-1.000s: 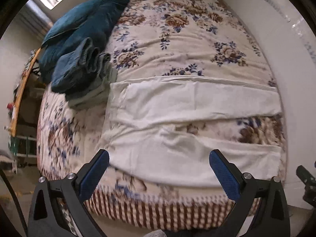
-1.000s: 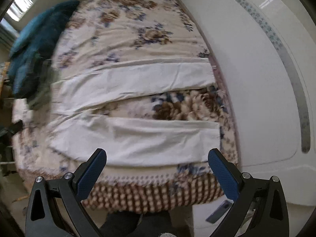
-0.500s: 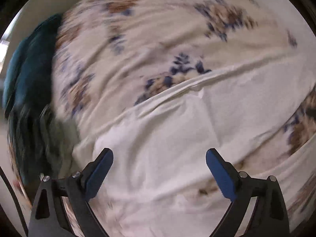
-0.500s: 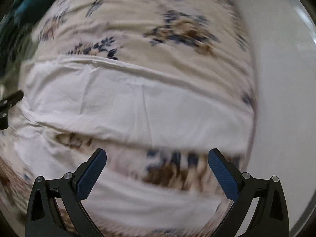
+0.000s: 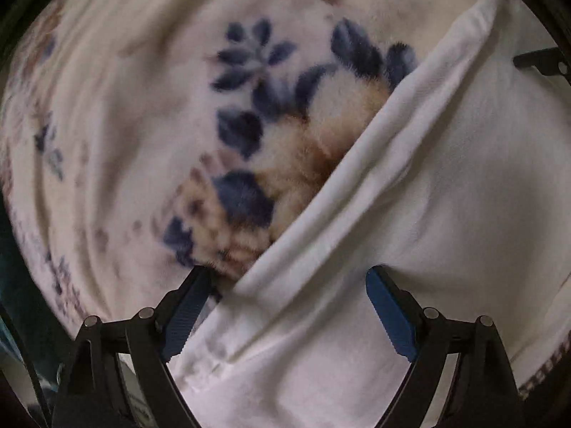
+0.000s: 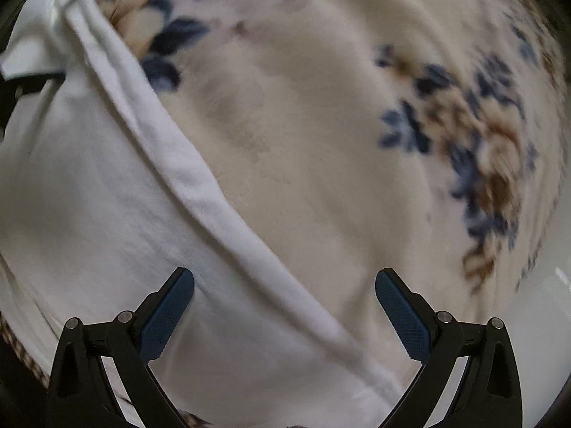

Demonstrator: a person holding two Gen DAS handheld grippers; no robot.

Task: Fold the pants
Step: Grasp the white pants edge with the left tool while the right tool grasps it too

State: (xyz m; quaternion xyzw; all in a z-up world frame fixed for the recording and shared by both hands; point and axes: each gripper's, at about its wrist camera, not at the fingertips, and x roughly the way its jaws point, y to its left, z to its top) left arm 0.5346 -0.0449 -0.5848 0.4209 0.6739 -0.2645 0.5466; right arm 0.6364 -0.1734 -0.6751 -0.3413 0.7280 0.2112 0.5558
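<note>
1. Left gripper (image 5: 287,297) now down low over the bed, jaws spread wide, nothing between the pads yet. A second ago high above, whole bed in view.
2. Right gripper (image 6: 283,299) same story: dropped close, jaws wide apart, nothing held.
3. Pants (image 5: 410,249) white, flat on the blanket (image 5: 142,107). In left view far edge of the leg runs from 7 o'clock up to 1 o'clock, passing between the pads; left pad touching or just beside blanket at the hem, right pad on white cloth.
4. In right view pants (image 6: 89,196) fill the 9 o'clock side; folded edge runs from 11 o'clock down to 5 o'clock, straddled by the open jaws. Left pad over cloth, right pad over blanket (image 6: 303,125).
5. Change in short: both tools swept from overview to the far edge of the far leg, one at each end. Other gripper's tip visible at 2 o'clock in left view, at 9–10 o'clock in right view.
6. Meaning for task: approach phase ending, grasp not yet made. Likely next: pinch that edge at both points, then carry far leg over near leg. No fold done so far, judging by cloth lying flat.
7. Risk: fuzzy blanket may get pinched with the hem. Some motion blur, contact hard to confirm.
8. Far: floral print only, at 12 o'clock.
</note>
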